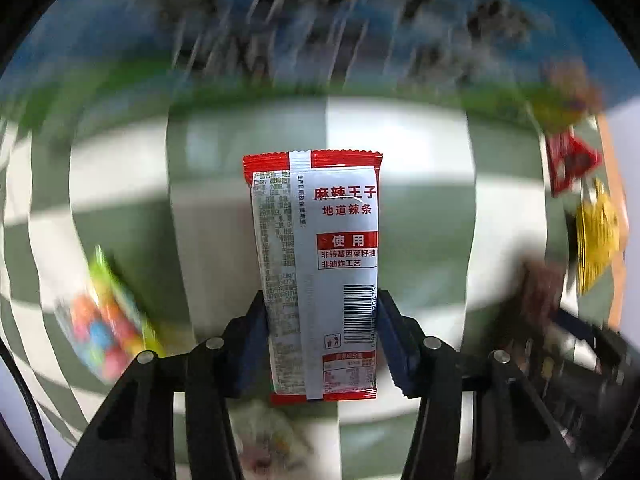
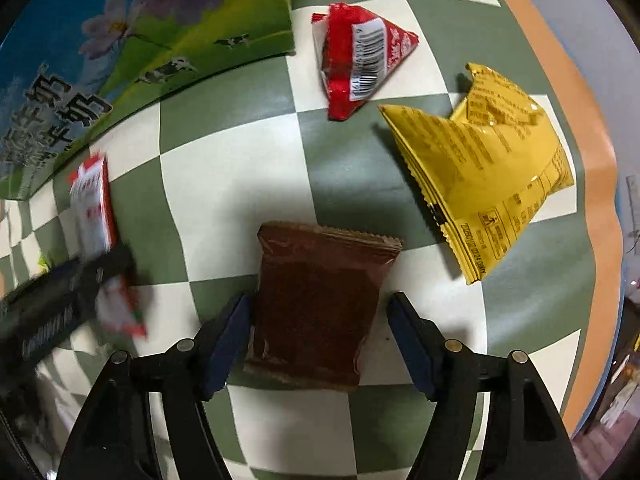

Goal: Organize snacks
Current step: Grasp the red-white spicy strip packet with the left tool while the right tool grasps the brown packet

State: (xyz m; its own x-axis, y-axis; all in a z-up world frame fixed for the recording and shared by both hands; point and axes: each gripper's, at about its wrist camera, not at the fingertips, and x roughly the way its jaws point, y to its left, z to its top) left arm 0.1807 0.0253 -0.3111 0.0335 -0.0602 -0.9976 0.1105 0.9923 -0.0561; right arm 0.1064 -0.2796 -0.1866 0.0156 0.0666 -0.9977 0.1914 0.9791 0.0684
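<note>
My left gripper (image 1: 322, 336) is shut on a red and white spicy-strip packet (image 1: 316, 264), held above the checked cloth; the background is blurred by motion. The same packet (image 2: 94, 204) and left gripper (image 2: 68, 300) show blurred at the left of the right wrist view. My right gripper (image 2: 318, 344) is open, its blue pads on either side of a brown snack packet (image 2: 320, 304) lying flat on the cloth. A red triangular packet (image 2: 360, 60) and a yellow packet (image 2: 488, 168) lie beyond it.
A large milk carton box (image 2: 132, 52) with blue sky and green meadow print stands at the back left. A bag of coloured candies (image 1: 104, 320) lies at the left in the left wrist view. The green and white checked cloth (image 2: 224, 184) ends at an orange border (image 2: 600, 240) on the right.
</note>
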